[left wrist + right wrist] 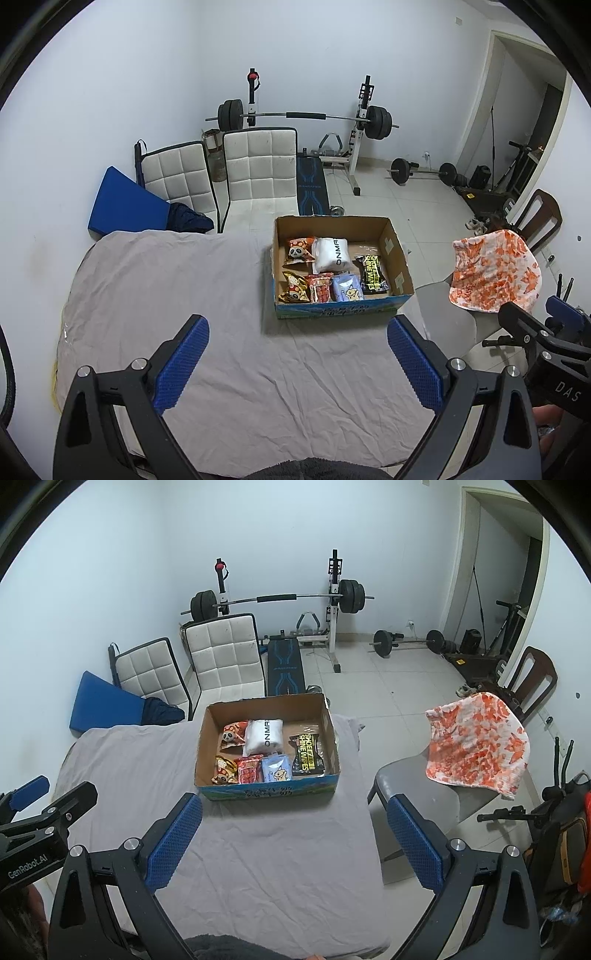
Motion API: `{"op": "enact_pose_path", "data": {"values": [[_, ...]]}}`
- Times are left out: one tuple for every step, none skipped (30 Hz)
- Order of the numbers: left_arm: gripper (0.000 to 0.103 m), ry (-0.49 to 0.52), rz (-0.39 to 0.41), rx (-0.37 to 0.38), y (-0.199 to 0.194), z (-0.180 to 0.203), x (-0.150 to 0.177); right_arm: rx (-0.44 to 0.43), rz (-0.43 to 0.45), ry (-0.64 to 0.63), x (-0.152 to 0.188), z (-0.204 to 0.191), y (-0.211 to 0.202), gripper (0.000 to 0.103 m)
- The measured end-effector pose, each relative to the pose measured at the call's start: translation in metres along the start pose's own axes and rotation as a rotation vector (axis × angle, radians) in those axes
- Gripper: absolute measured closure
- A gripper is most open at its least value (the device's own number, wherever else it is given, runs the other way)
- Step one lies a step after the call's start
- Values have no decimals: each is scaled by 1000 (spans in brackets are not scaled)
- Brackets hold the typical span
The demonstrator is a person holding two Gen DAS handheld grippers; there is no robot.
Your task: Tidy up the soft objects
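A cardboard box (397,254) (205,738) stands on the grey-sheeted table (184,295) (129,760) at its far side. Inside lie several soft packs: two panda snack bags (299,251), a white pouch (331,254) (264,735), a red pack (320,288), a blue tissue pack (346,288) (277,768) and a black wipes pack (373,275) (308,755). My left gripper (298,360) is open and empty above the sheet, short of the box. My right gripper (294,840) is open and empty, also near the table's front.
A grey chair (417,794) with an orange-and-white cloth (495,273) (476,742) stands right of the table. Two white padded chairs (258,166), a blue mat (125,206), a weight bench with barbell (306,116) and a dumbbell bar (424,171) fill the room behind.
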State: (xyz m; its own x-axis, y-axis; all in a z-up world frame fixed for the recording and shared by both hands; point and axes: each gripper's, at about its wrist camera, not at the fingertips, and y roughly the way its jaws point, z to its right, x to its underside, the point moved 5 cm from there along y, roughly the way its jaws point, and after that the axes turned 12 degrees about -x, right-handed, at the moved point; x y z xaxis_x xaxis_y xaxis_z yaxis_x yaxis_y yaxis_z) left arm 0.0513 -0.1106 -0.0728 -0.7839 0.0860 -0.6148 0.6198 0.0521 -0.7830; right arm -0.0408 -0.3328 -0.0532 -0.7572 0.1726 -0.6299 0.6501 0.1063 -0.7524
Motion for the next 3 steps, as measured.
{"op": "enact_pose_path", "data": {"values": [[4, -2, 1, 1, 1, 0, 1, 1, 0, 0, 0, 0, 0, 1], [4, -5, 1, 3, 2, 0, 1, 2, 0, -2, 0, 0, 0, 1], [4, -7, 2, 3, 2, 0, 1, 1, -1, -2, -1, 0, 1, 1]]}}
